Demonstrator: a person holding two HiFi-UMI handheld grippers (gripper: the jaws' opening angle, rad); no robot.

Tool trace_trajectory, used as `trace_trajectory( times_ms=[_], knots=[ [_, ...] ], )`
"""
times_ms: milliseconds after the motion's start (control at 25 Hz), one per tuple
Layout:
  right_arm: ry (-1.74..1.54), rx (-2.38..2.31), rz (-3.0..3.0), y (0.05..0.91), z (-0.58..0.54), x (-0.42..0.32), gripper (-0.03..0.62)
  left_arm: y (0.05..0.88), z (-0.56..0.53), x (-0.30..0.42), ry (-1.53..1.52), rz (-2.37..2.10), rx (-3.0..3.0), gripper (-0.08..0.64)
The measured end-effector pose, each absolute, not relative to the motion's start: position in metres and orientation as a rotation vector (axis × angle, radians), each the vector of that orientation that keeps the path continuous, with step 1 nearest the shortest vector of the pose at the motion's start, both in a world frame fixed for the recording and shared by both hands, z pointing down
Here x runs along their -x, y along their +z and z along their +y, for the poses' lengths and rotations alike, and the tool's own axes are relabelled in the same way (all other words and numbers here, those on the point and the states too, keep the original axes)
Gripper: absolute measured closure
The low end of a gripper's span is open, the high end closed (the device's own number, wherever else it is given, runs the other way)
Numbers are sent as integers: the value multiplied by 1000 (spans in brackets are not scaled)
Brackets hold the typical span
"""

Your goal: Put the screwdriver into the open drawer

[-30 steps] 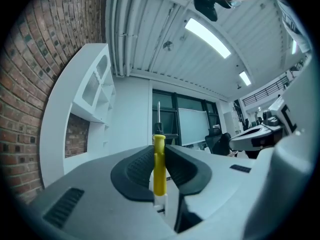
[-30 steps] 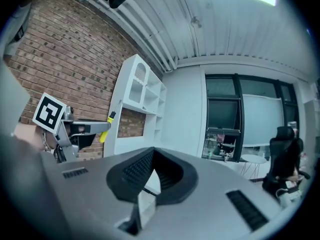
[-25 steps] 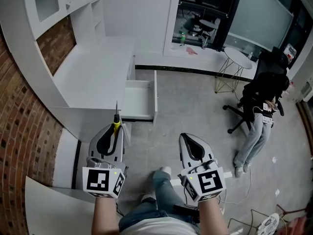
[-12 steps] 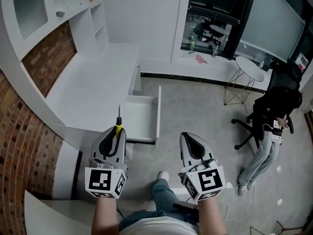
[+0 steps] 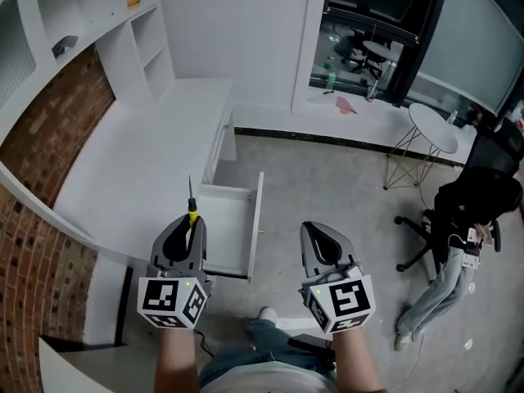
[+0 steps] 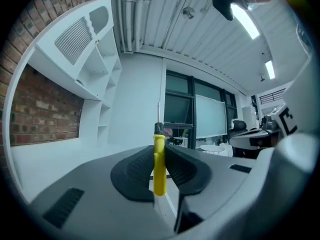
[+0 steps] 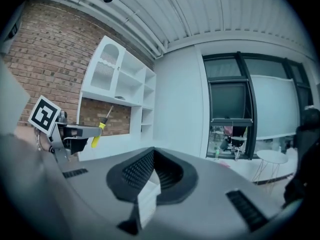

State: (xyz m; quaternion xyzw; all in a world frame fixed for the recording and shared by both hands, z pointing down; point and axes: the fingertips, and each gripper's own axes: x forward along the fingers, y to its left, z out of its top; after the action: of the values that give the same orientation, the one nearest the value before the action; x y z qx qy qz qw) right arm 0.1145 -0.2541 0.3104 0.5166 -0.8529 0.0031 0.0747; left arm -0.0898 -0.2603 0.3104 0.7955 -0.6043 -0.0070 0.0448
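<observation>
The screwdriver has a yellow handle and a thin dark shaft that points ahead. My left gripper is shut on its handle, and in the left gripper view the handle stands upright between the black pads. The open drawer is white and sticks out from the white desk, just ahead and to the right of the left gripper's tip. My right gripper hangs over the grey floor to the right of the drawer, jaws together with nothing in them. The right gripper view shows the screwdriver at its left.
A white desk runs along the brick wall, with white shelves above it. A person sits on an office chair at the right, near a small round table. My own leg and shoe show below.
Both grippers have moved forward together. The open drawer has come from well ahead to right beside the left gripper's tip. The screwdriver has stayed in the left jaws.
</observation>
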Motion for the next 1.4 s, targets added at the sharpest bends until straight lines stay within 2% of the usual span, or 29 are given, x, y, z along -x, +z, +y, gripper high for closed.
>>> trace_trajectory(
  times_ms=[200, 560, 840, 1400],
  knots=[
    [64, -1503, -2562, 327, -295, -121, 583, 336, -296, 82, 39, -1839, -2371, 482],
    [361, -1548, -2511, 378, -347, -118, 583, 387, -345, 85, 153, -1756, -2319, 482],
    [415, -1466, -2444, 417, -379, -97, 583, 443, -387, 90, 249, -1650, -2269, 482],
    [676, -1217, -2179, 594, -407, -77, 583, 609, -419, 92, 517, -1470, -1989, 482]
  ],
)
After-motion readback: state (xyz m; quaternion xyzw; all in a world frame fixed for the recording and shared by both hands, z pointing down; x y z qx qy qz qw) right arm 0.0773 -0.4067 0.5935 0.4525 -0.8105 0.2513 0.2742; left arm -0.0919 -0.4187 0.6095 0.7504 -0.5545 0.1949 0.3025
